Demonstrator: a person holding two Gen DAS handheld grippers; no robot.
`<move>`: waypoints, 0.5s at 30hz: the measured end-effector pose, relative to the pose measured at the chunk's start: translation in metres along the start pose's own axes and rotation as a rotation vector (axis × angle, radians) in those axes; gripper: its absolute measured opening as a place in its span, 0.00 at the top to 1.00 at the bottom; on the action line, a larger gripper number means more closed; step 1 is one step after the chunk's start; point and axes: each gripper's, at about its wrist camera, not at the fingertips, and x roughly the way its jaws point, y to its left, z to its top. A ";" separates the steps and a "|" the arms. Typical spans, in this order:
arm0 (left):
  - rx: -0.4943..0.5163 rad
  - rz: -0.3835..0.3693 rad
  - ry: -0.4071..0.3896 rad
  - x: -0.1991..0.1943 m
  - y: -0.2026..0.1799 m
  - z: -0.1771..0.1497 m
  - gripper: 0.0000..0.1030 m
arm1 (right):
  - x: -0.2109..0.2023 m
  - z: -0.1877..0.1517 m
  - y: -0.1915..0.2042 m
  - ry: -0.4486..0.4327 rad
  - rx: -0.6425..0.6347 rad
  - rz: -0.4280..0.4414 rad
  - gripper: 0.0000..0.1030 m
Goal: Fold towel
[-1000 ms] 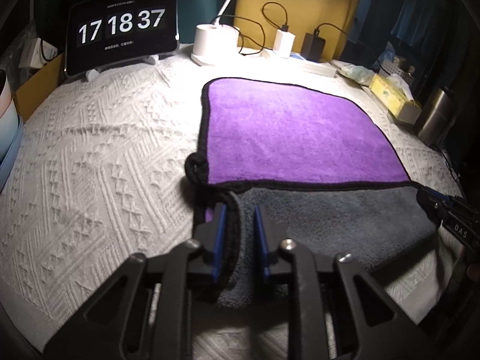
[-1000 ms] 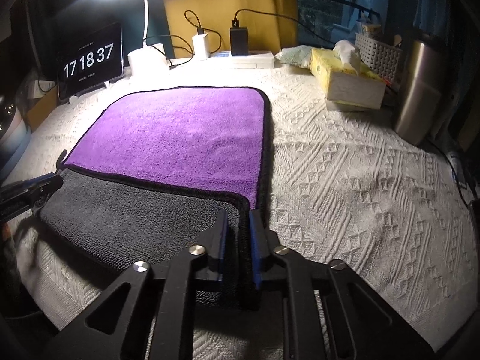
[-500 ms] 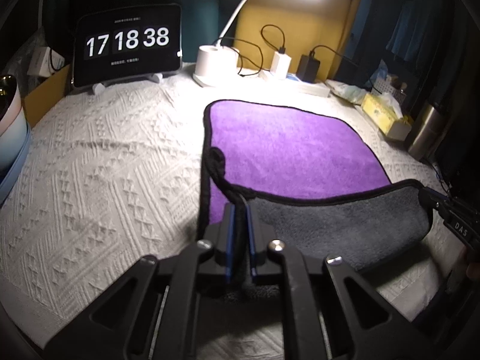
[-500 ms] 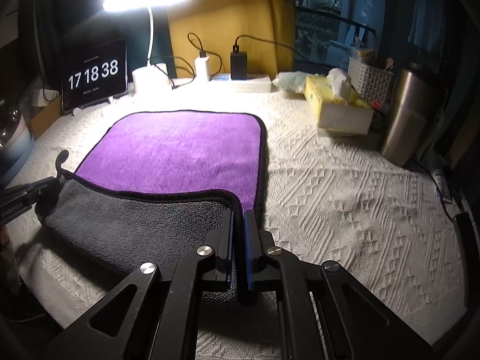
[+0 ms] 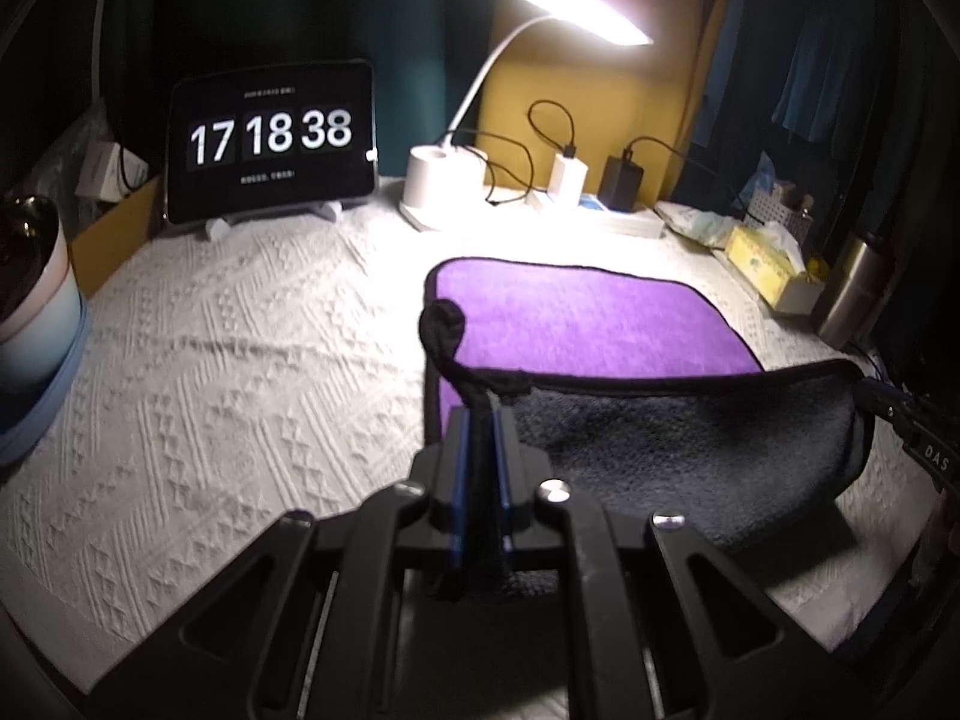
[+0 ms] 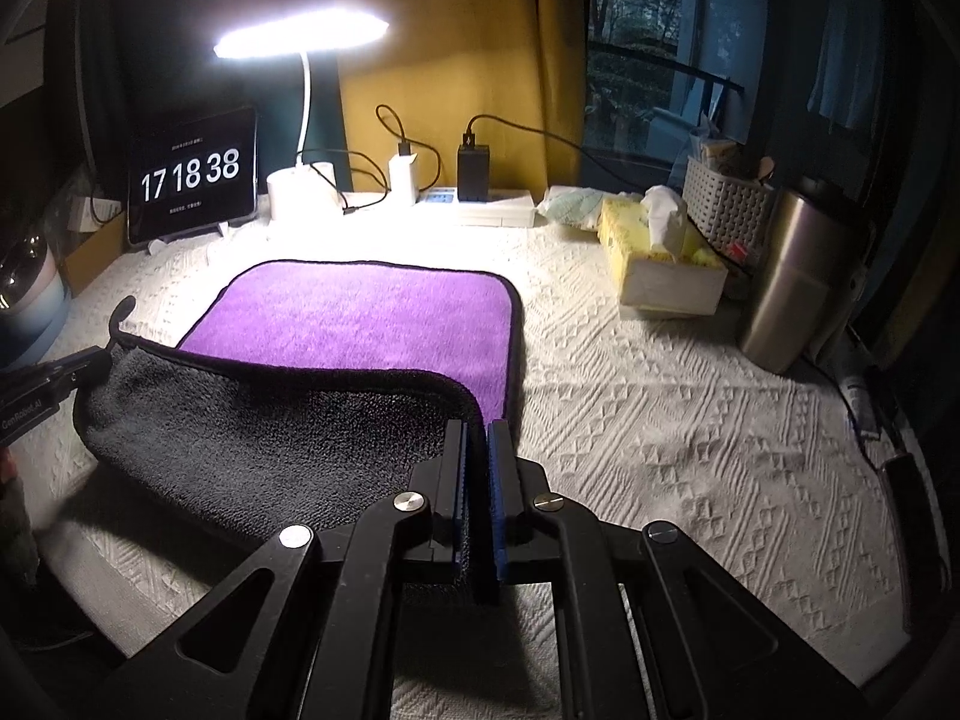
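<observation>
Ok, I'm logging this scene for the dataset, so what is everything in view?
towel: 1, purple face, grey back, centre, near edge lifted
tablecloth: 1, white, covering table
tablet clock: 1, black, back left
desk lamp: 1, white, lit, back
chargers: 2, white and black, on power strip
tissue box: 1, yellow, right
steel flask: 1, silver, far right
basket: 1, white, back right
left gripper: black, shut on towel corner
right gripper: black, shut on other corner

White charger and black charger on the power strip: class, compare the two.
The white charger is pale and looks smaller; the black charger is dark and looks bulkier. White stands left, nearer the lamp base; black stands right. Both are upright with a dark cable on top.
</observation>
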 end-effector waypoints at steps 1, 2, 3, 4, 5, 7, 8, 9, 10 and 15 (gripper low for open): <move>0.001 0.002 -0.006 0.000 0.001 0.002 0.92 | 0.000 0.001 -0.001 -0.004 0.000 -0.002 0.93; 0.003 0.004 -0.011 0.000 0.001 0.004 0.92 | 0.000 0.003 -0.001 -0.006 0.000 -0.003 0.93; 0.005 0.007 -0.017 -0.001 0.001 0.005 0.92 | -0.001 0.004 -0.002 -0.009 0.001 -0.005 0.93; 0.006 0.009 -0.022 0.000 0.002 0.007 0.92 | -0.001 0.005 -0.002 -0.012 0.001 -0.006 0.93; 0.007 0.010 -0.025 0.000 0.002 0.009 0.92 | 0.000 0.006 -0.003 -0.014 0.000 -0.008 0.93; 0.010 0.012 -0.033 0.000 0.002 0.013 0.92 | 0.001 0.009 -0.003 -0.018 -0.001 -0.009 0.93; 0.010 0.013 -0.036 0.000 0.002 0.014 0.92 | 0.001 0.010 -0.004 -0.019 -0.002 -0.009 0.93; 0.012 0.014 -0.039 0.001 0.003 0.016 0.92 | 0.002 0.011 -0.004 -0.021 -0.002 -0.009 0.93; 0.013 0.015 -0.041 0.001 0.002 0.017 0.92 | 0.002 0.013 -0.004 -0.024 -0.003 -0.009 0.93; 0.019 0.021 -0.050 0.005 0.002 0.024 0.92 | 0.006 0.021 -0.004 -0.037 -0.008 -0.008 0.93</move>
